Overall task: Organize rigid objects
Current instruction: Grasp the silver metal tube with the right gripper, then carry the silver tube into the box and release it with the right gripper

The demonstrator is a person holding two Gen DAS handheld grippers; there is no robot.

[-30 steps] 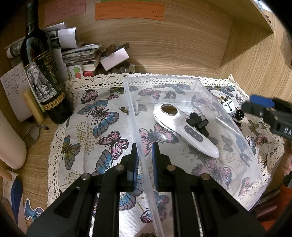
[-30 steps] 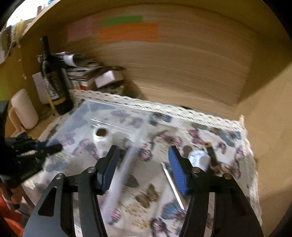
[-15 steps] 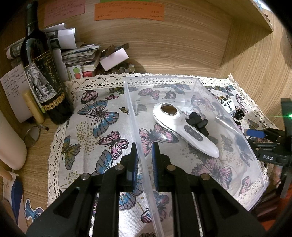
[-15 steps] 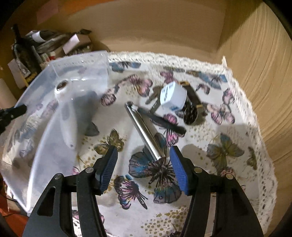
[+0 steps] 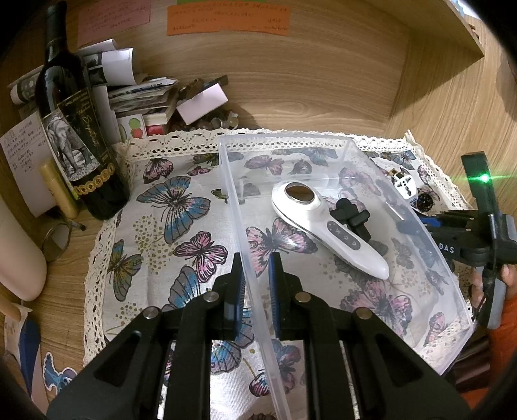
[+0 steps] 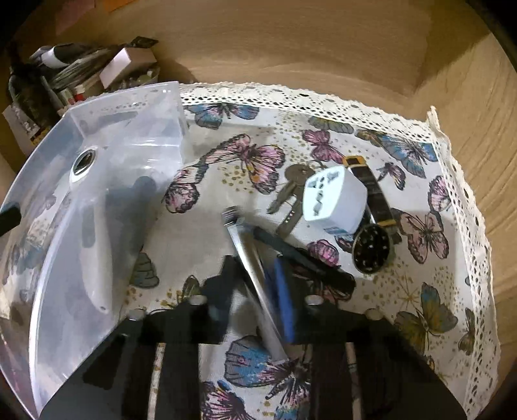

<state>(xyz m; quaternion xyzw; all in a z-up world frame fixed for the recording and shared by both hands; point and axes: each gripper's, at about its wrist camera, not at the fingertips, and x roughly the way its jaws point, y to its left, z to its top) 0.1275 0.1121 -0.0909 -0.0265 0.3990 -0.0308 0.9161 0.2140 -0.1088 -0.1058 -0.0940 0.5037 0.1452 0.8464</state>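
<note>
Right wrist view: right gripper (image 6: pixel 255 284) pinches the metal rod (image 6: pixel 255 278) beside the clear bin (image 6: pixel 129 103), whose wall the left gripper (image 5: pixel 255 274) clamps.

A home is suggested: a wooden desk nook (image 5: pixel 323 80) is covered by a lace-edged butterfly cloth (image 5: pixel 181 206). A wine bottle (image 5: pixel 77 135), stacked papers and booklets (image 5: pixel 139 93) and coloured notes (image 5: pixel 226 16) (stuck to the back panel) are seen. Personal items are scattered about: keys (image 6: pixel 290 187), a wristwatch (image 6: pixel 371 248), a travel adapter (image 6: pixel 332 200).
</note>
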